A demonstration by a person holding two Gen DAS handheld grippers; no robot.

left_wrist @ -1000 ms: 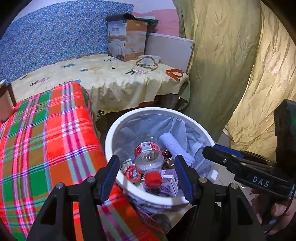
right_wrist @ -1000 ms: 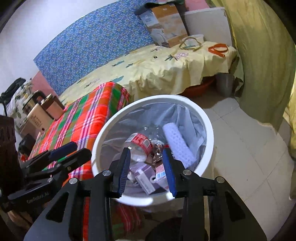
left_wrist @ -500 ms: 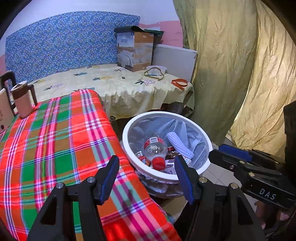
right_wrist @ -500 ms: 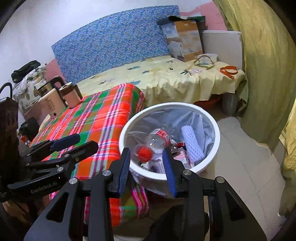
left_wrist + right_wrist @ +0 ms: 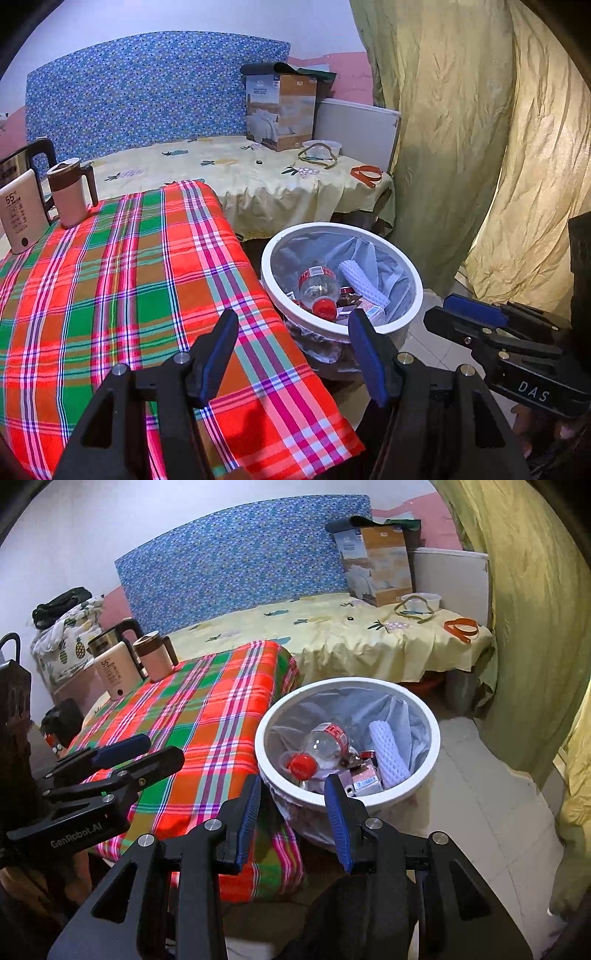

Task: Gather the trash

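A white bin (image 5: 416, 291) (image 5: 436, 738) lined with a grey bag stands on the floor beside the plaid table. Inside lie a clear plastic bottle (image 5: 318, 285) (image 5: 327, 743) with a red cap, a white foam sleeve (image 5: 362, 277) (image 5: 388, 751) and small cartons (image 5: 364, 781). My left gripper (image 5: 291, 325) is open over the table's corner, short of the bin, with nothing between its fingers. My right gripper (image 5: 293, 786) is open and empty too, hovering before the bin's near rim. Each gripper shows in the other's view: the right gripper (image 5: 465, 314) and the left gripper (image 5: 144, 751).
The table under a red and green plaid cloth (image 5: 129, 280) carries a kettle (image 5: 18, 210) and a brown mug (image 5: 70, 192). Behind it a bed with a yellow sheet (image 5: 240, 166) holds a cardboard box (image 5: 280, 107) and an orange strap (image 5: 365, 175). A yellow curtain (image 5: 461, 129) hangs at the right.
Both grippers have drawn back and risen from over the bin, which now looks smaller and farther. The plaid table, kettle and mug have come into view. Both stay open.
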